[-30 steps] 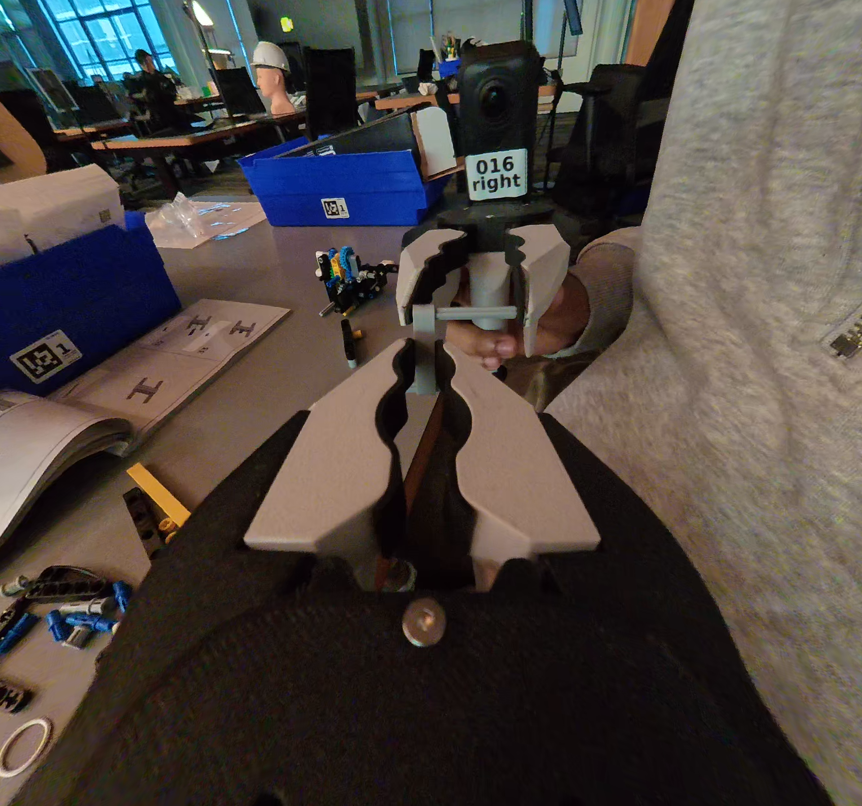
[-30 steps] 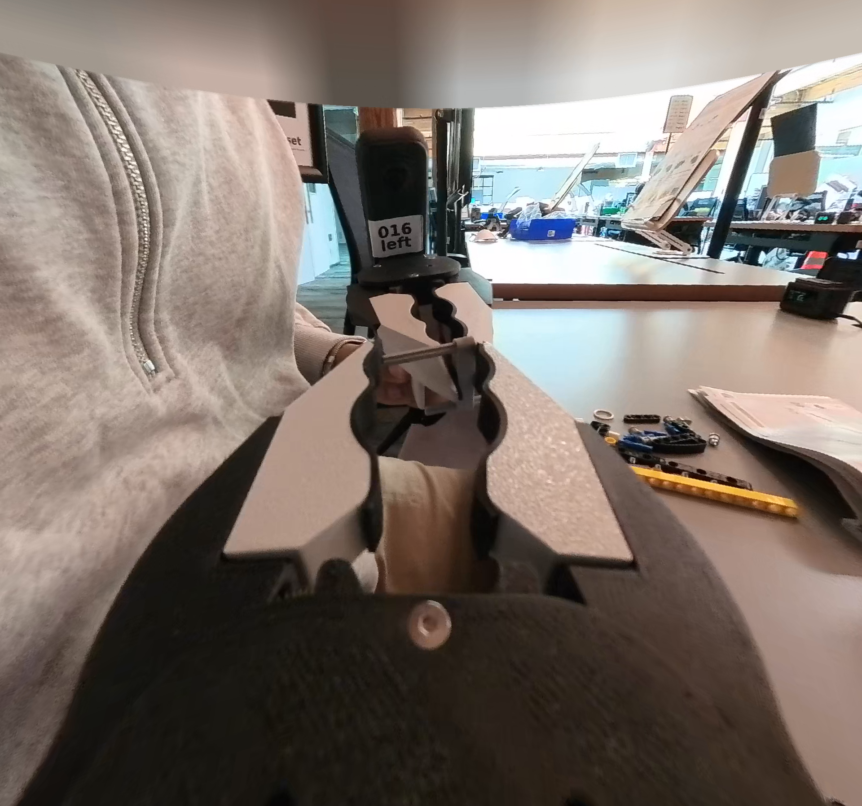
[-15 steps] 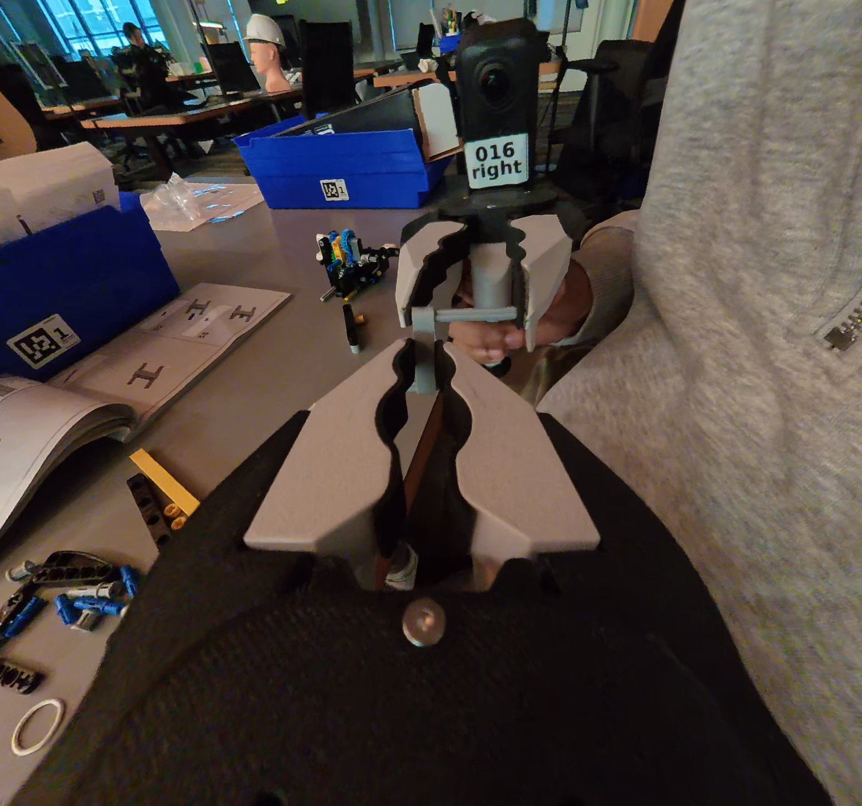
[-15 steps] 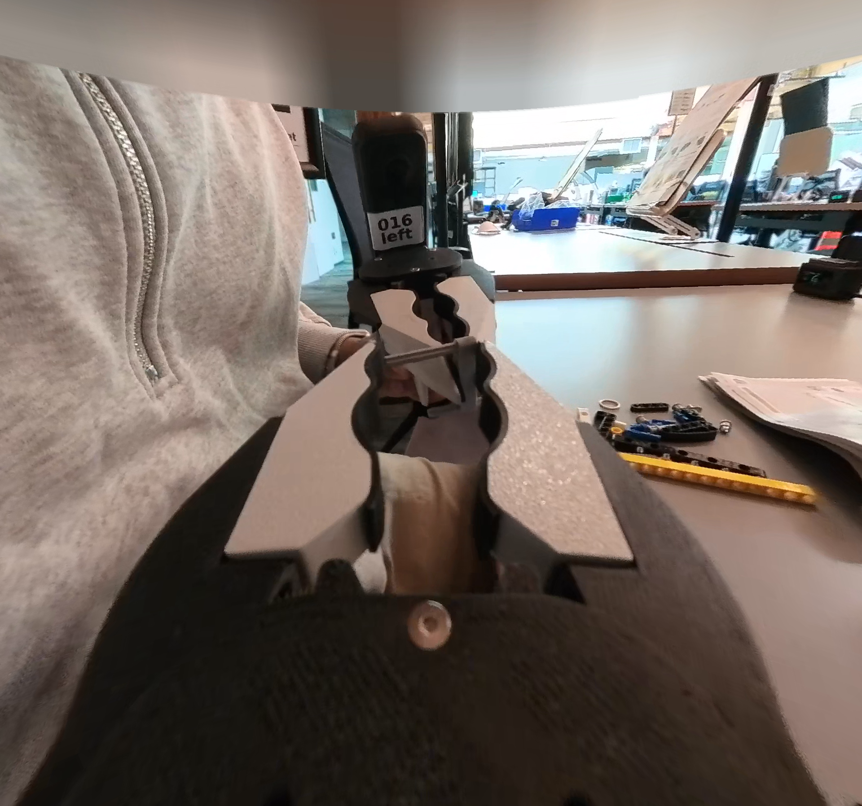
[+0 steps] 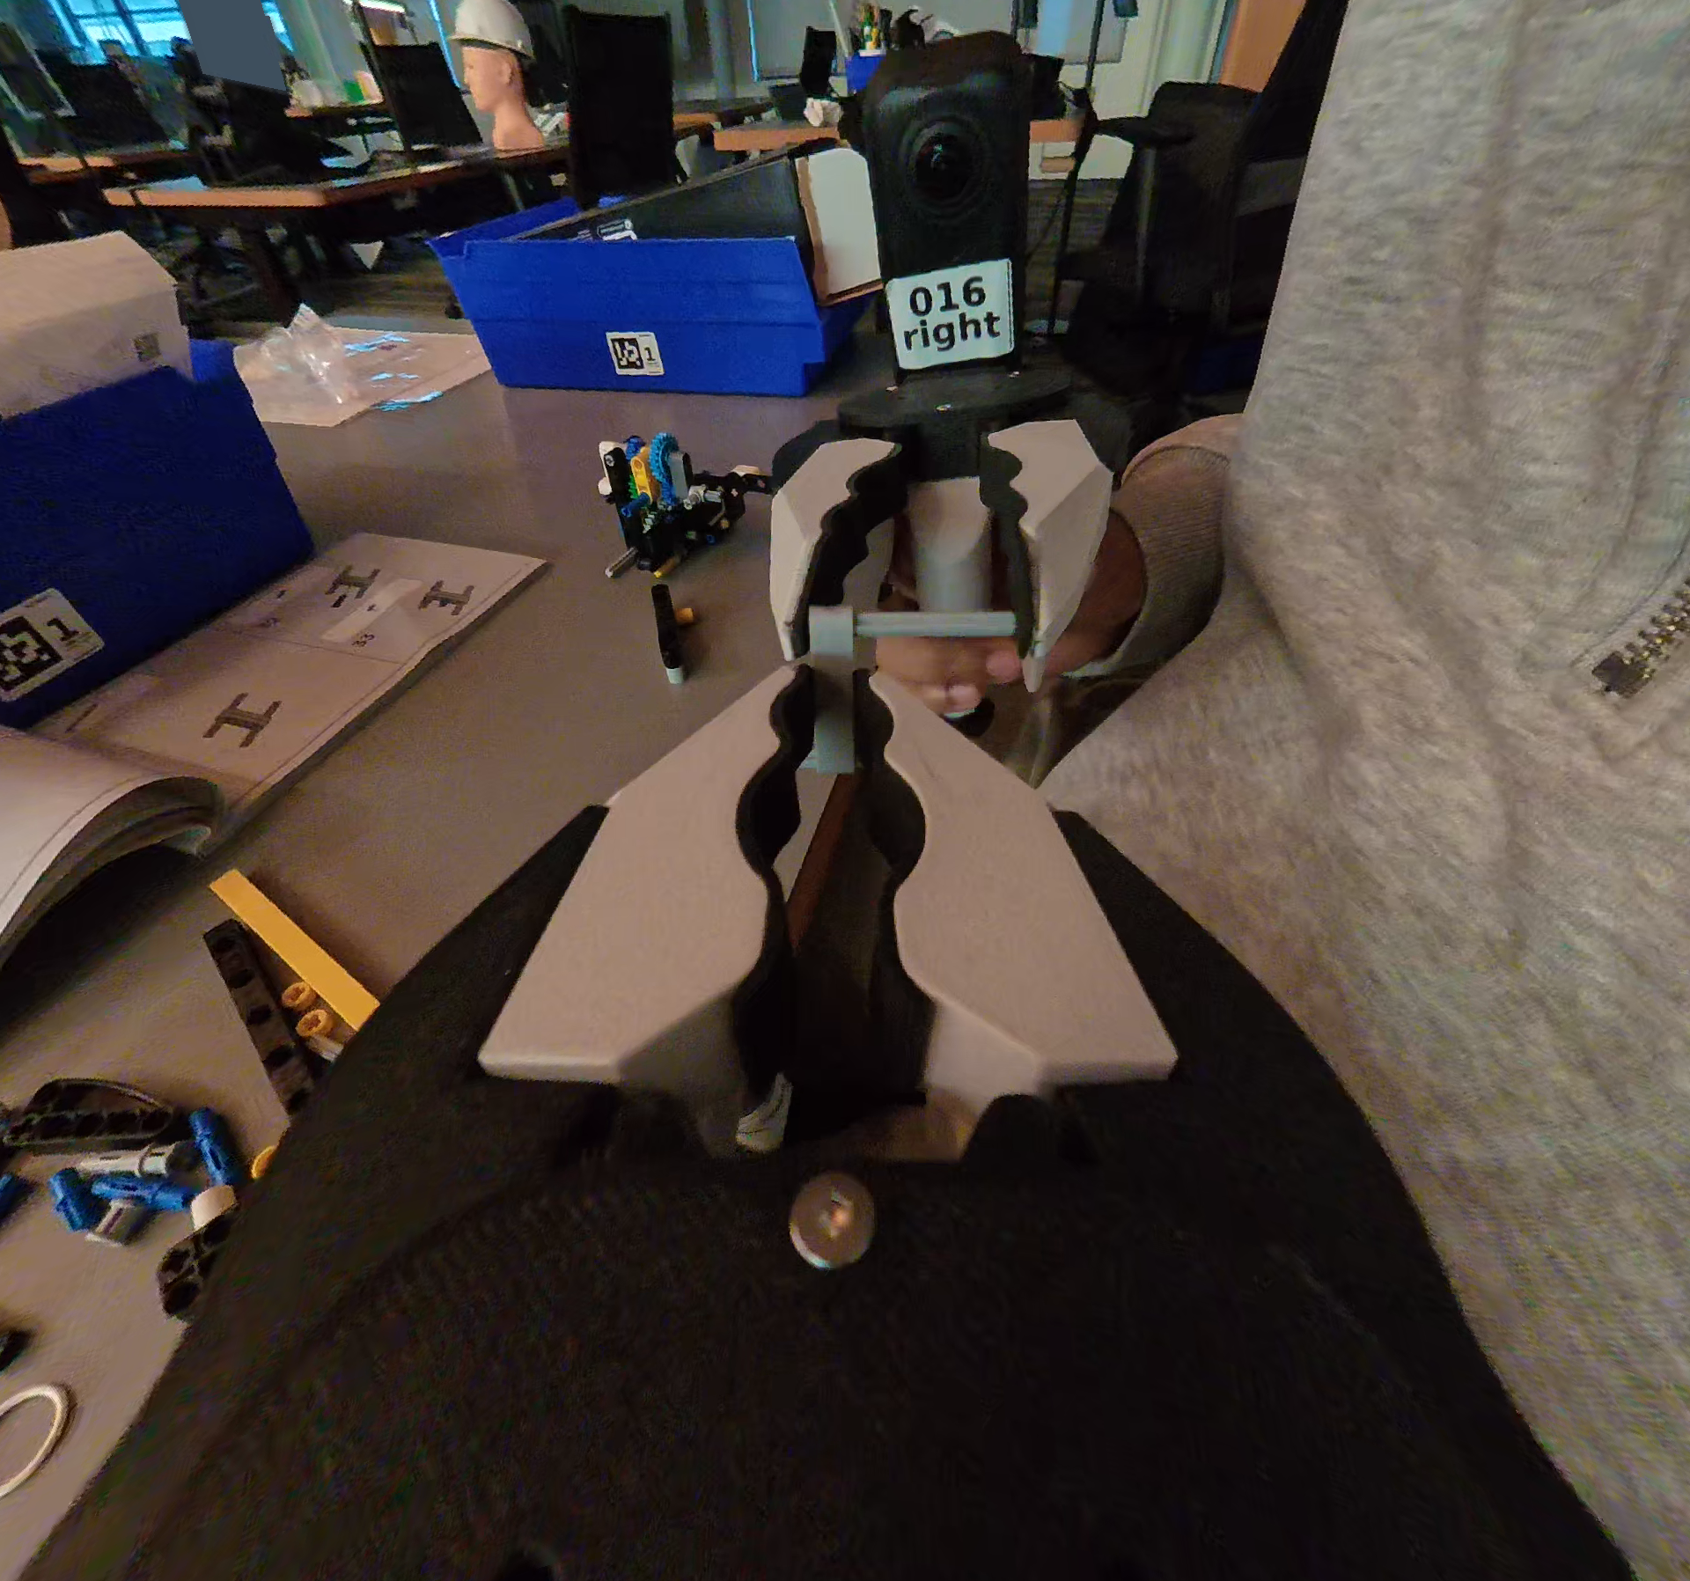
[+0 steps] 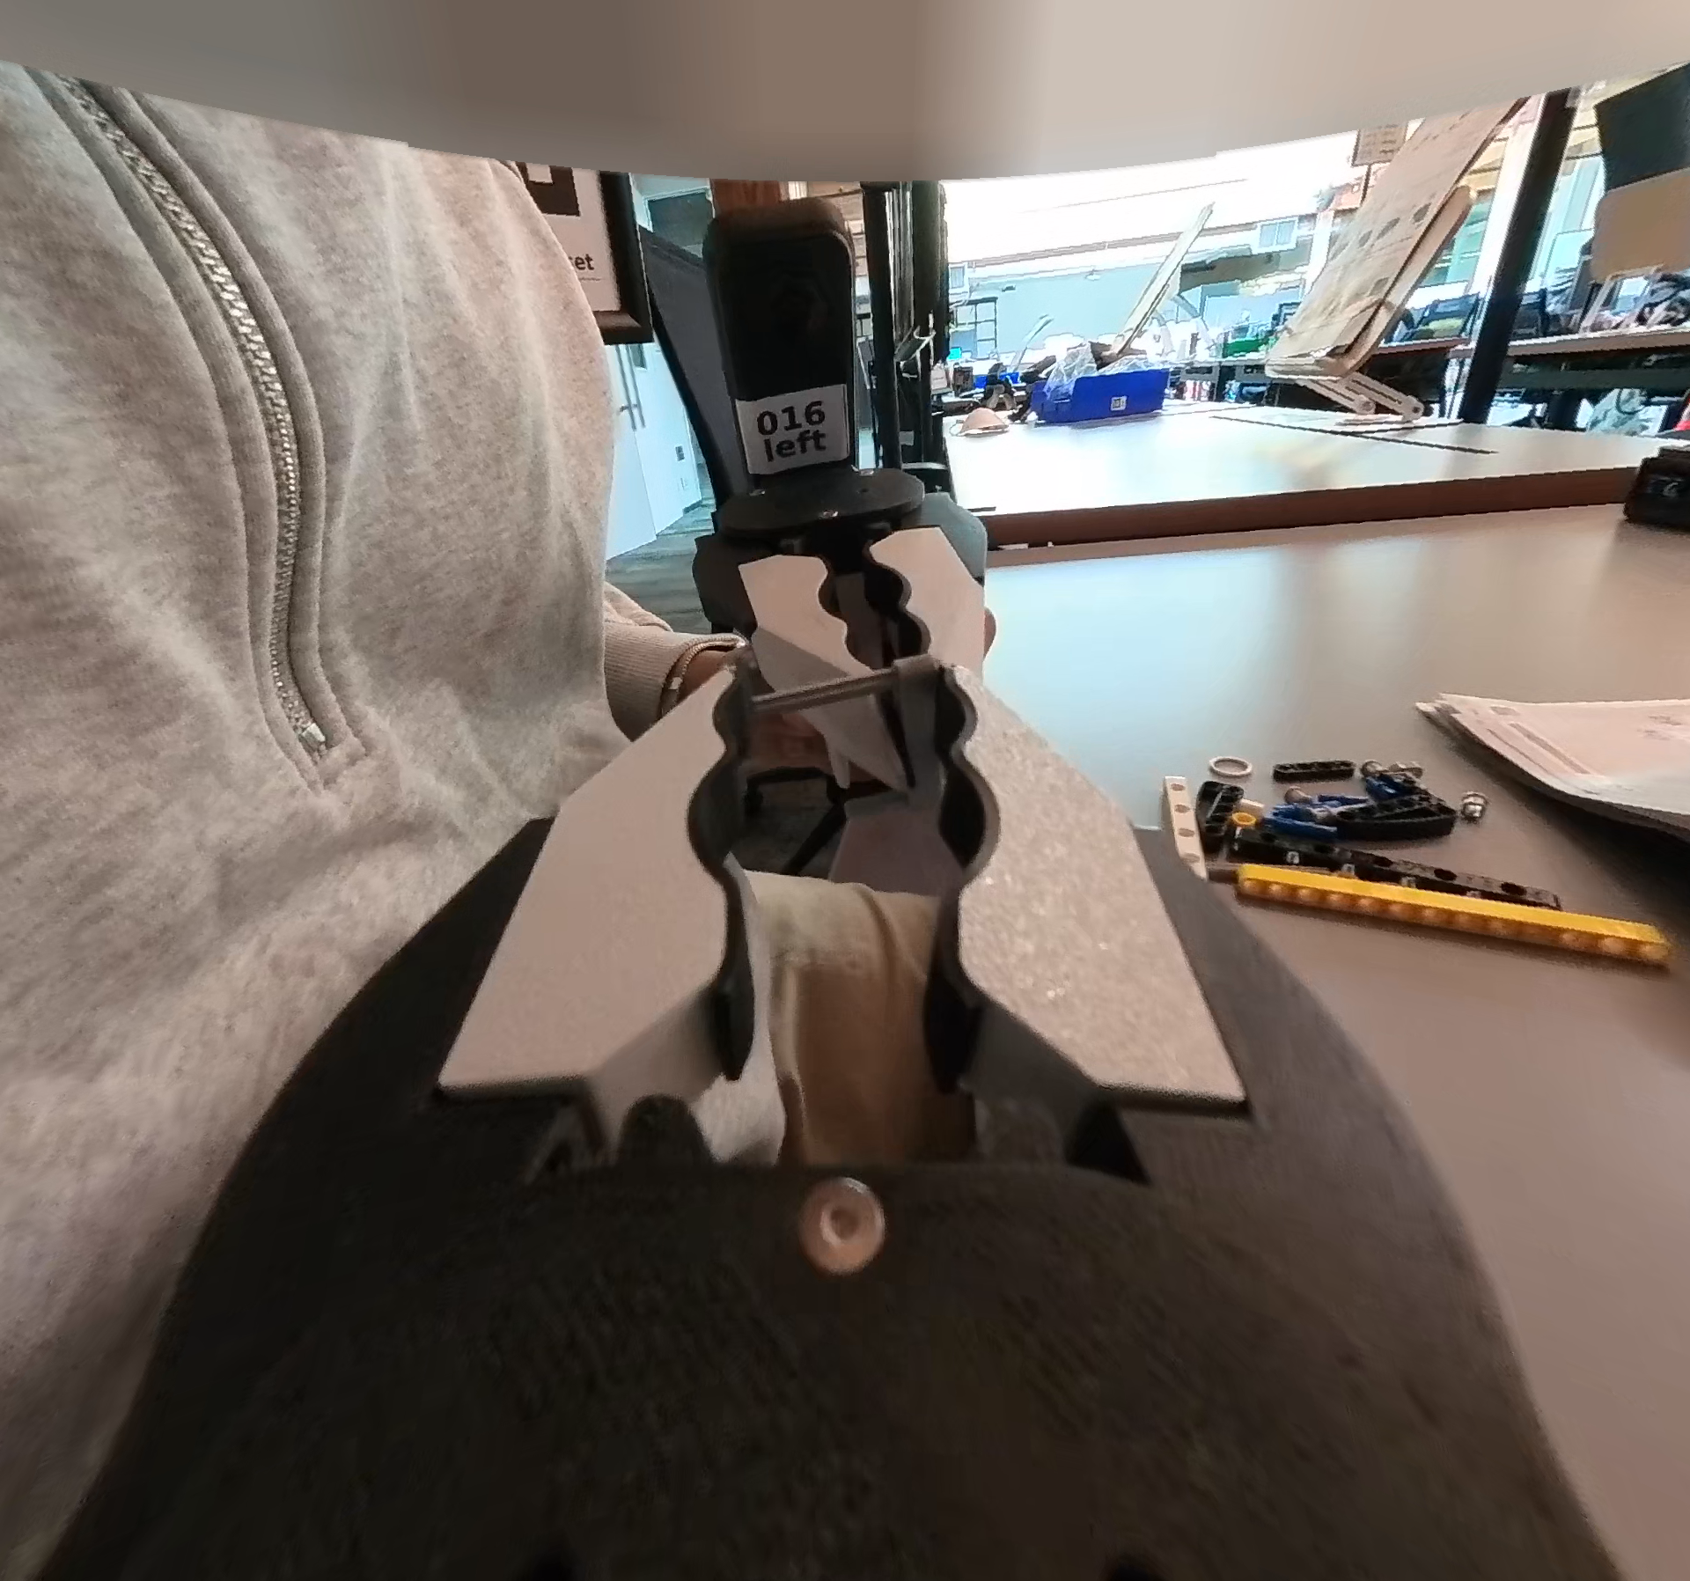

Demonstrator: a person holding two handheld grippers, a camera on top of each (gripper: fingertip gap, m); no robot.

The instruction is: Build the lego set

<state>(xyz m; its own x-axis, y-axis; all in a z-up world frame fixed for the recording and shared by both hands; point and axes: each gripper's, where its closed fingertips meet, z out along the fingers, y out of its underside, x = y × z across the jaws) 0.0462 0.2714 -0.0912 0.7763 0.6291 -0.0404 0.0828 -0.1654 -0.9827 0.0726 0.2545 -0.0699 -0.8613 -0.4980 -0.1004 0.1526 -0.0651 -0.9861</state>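
Note:
My left gripper (image 5: 832,700) is shut on a small grey connector (image 5: 830,719) and holds it upright above the table edge. A grey axle (image 5: 933,624) sticks sideways out of the connector's top. My right gripper (image 5: 914,630) faces the left one and is closed end to end on the axle and the connector's head. In the right wrist view the axle (image 6: 823,693) spans my right gripper (image 6: 841,696), and the left gripper (image 6: 860,764) points in from behind with the connector (image 6: 917,719). A partly built model (image 5: 672,504) stands on the table (image 5: 512,714).
An open instruction booklet (image 5: 274,650) and blue bins (image 5: 658,302) (image 5: 137,485) lie to the left. A yellow beam (image 6: 1445,920), black beams and loose pieces (image 6: 1353,805) (image 5: 119,1162) lie on the table. A black pin (image 5: 668,632) is near the model. The person's grey sweatshirt (image 5: 1417,714) is close.
Both grippers keep their hold on the connector and axle. The joined pair has drifted slightly and the views have shifted a little over the table.

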